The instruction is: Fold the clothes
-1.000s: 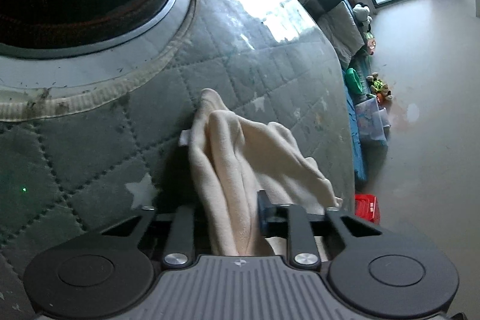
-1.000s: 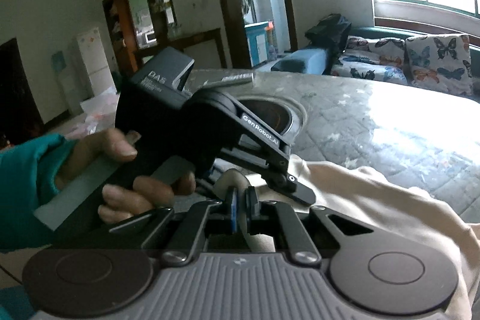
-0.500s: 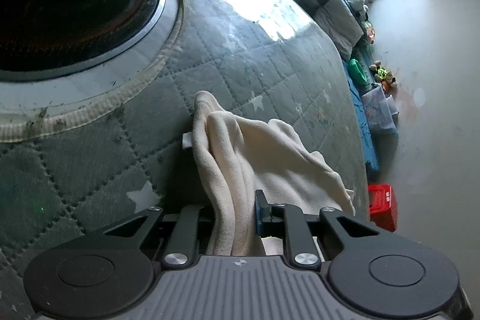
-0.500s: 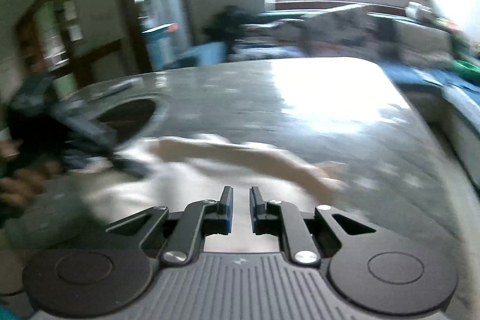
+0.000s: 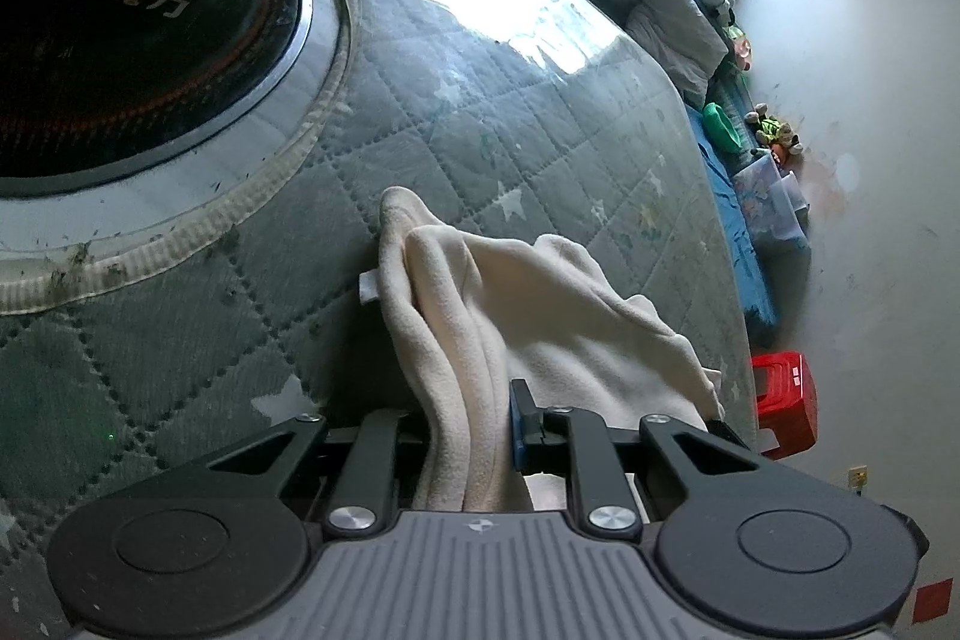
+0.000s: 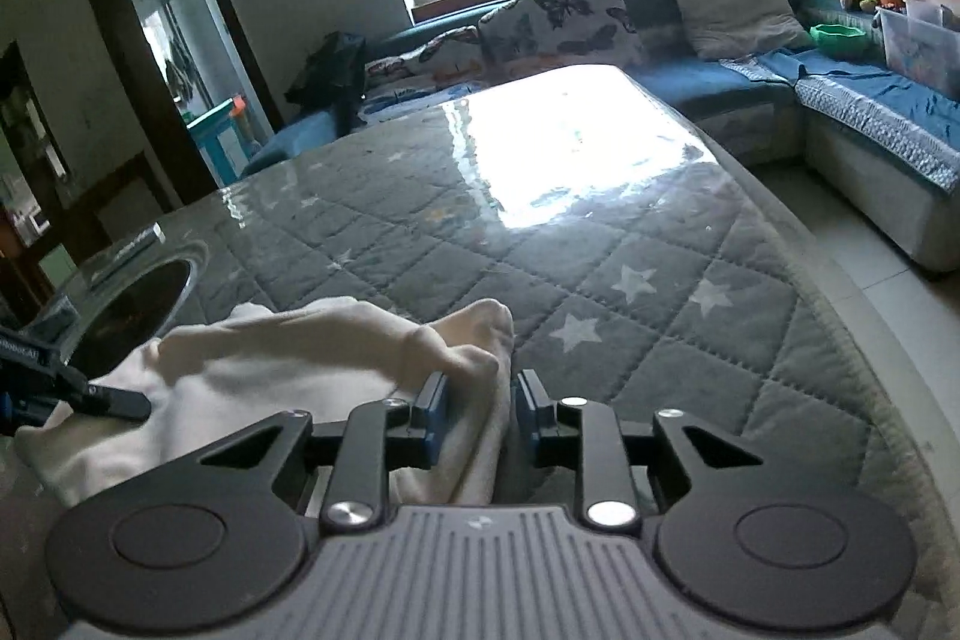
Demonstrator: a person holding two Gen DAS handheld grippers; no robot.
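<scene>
Left gripper (image 5: 468,436) clamped bunched cream garment (image 5: 540,304), anchoring it; right gripper (image 6: 477,412) jaws opening around opposite edge, pads not pressing.

Open passage is afforded by the quilted table cover (image 6: 600,244) beyond the cream garment (image 6: 312,346); the round inset cooktop (image 5: 120,34) obstructs the left side.

printed marks on the black cooktop and the left gripper
the black round cooktop (image 5: 120,40) bears orange chinese characters ending "方"; the left gripper (image 6: 24,358) shows part of white lettering, not legible.
</scene>
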